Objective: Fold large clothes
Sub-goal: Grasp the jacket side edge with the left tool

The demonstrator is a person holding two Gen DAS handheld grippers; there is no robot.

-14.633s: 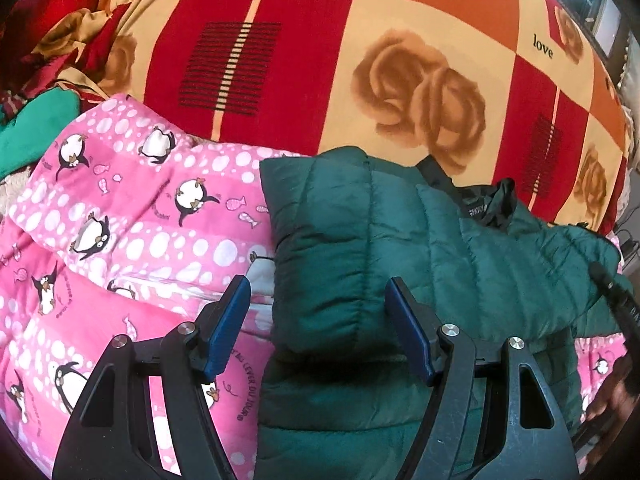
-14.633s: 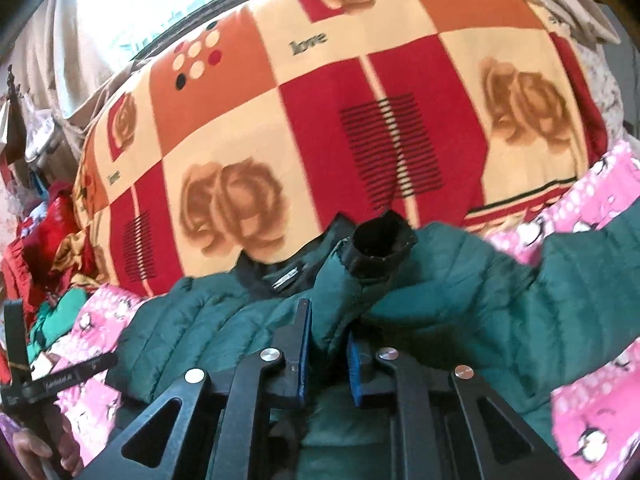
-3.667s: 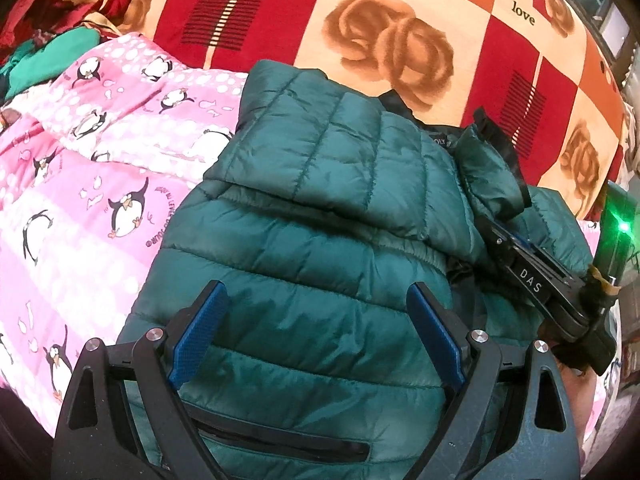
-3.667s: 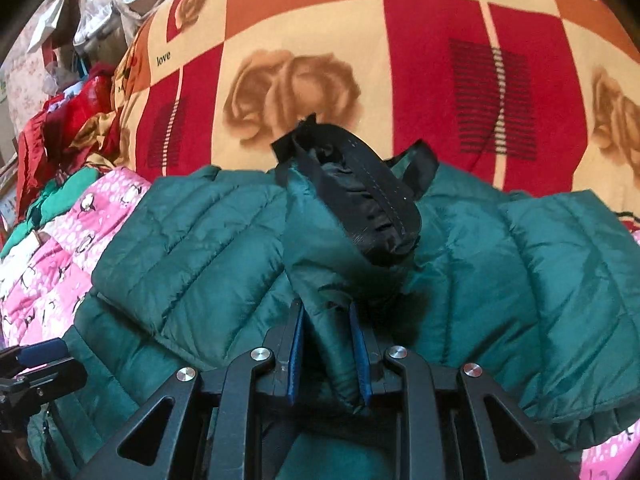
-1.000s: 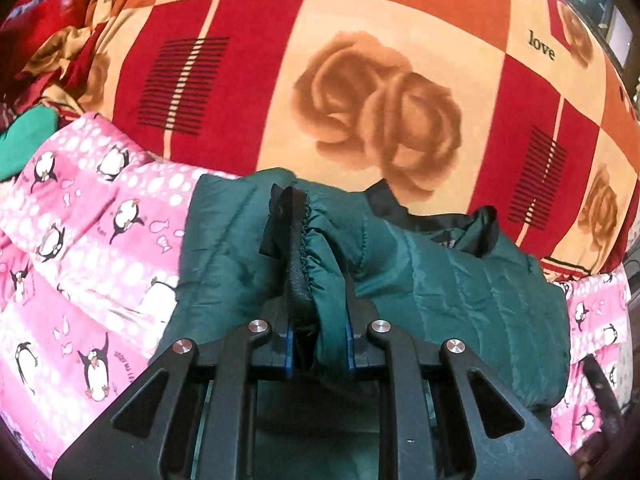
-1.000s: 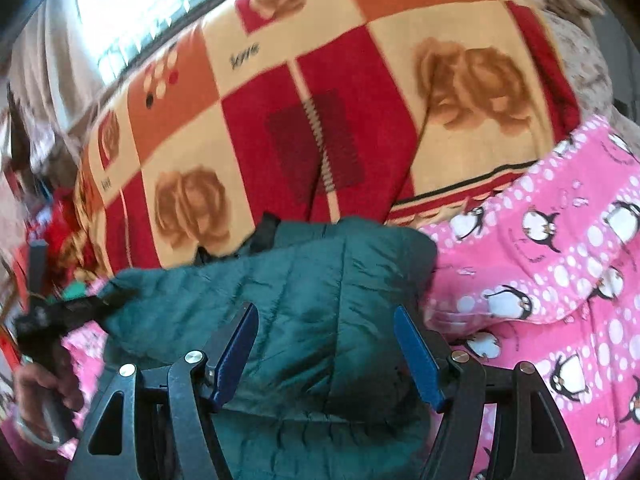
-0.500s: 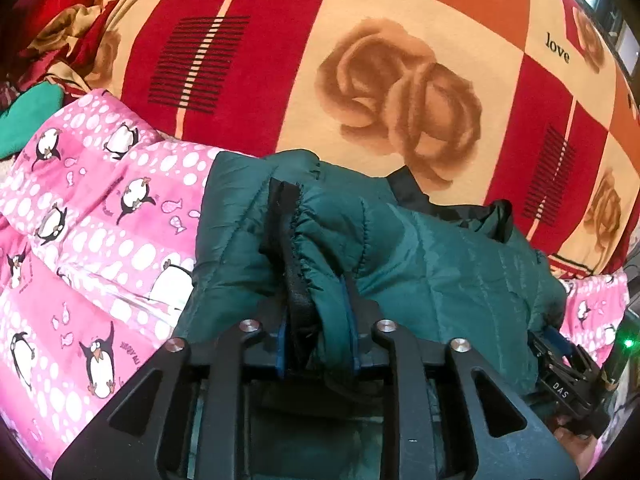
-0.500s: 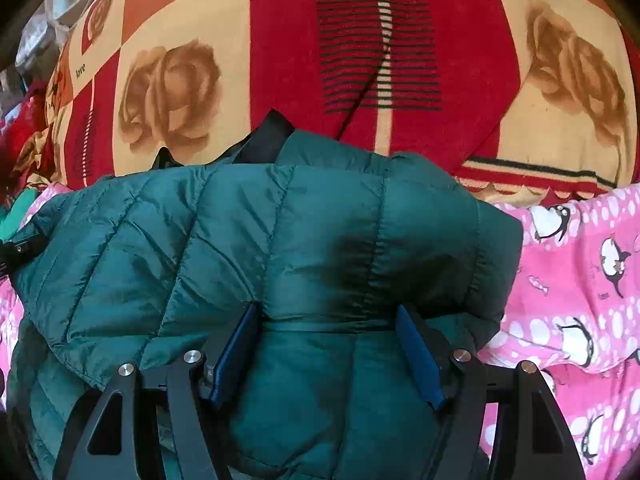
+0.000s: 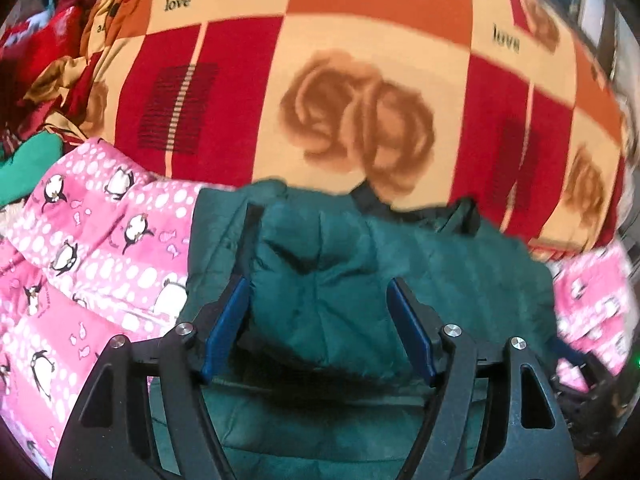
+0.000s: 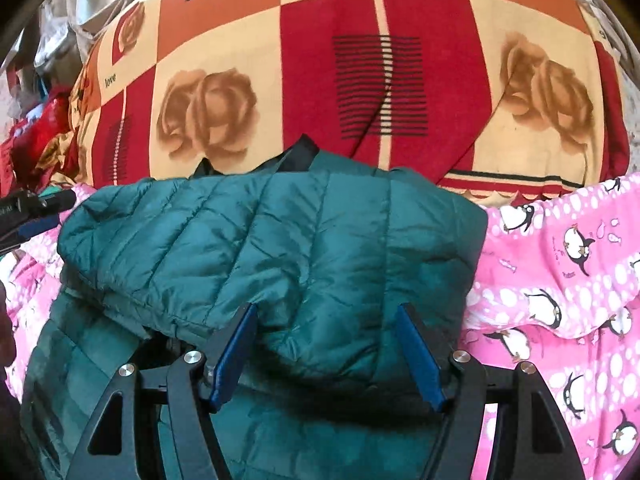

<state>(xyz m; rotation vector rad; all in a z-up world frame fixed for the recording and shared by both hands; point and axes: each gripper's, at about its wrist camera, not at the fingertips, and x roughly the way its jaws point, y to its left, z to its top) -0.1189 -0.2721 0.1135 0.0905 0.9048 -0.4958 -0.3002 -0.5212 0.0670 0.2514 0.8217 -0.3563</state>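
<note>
Green quilted fabric fills the middle of the left wrist view: the puffer jacket (image 9: pixel 420 264) lies folded on the pink penguin blanket (image 9: pixel 92 248), with the checked rose blanket (image 9: pixel 360 80) rising behind it. The left claw (image 9: pixel 318 320) points steeply down at the jacket, its blue pads (image 9: pixel 224 332) standing wide apart. Its jaws have just been opening, and a bunched sleeve end with a black cuff edge sits between them, loose, with neither pad pressing on it. The picture is blurred. At the lower right edge a dark part of the other tool shows, too smeared to read.

From the right wrist view the same jacket (image 10: pixel 280 248) is seen as a stacked bundle, an upper quilted layer folded over the body below, its black collar (image 10: pixel 300 156) poking up toward the rose blanket (image 10: pixel 380 60). The penguin blanket (image 10: pixel 560 280) spreads to the right. The right claw (image 10: pixel 326 352) also tilts down over the near edge of the fold, jaws wide; its pads (image 10: pixel 420 360) flank a bulge of the upper layer without squeezing it. At the far left edge the tip of the left tool (image 10: pixel 36 204) reaches in beside the jacket's corner.
</note>
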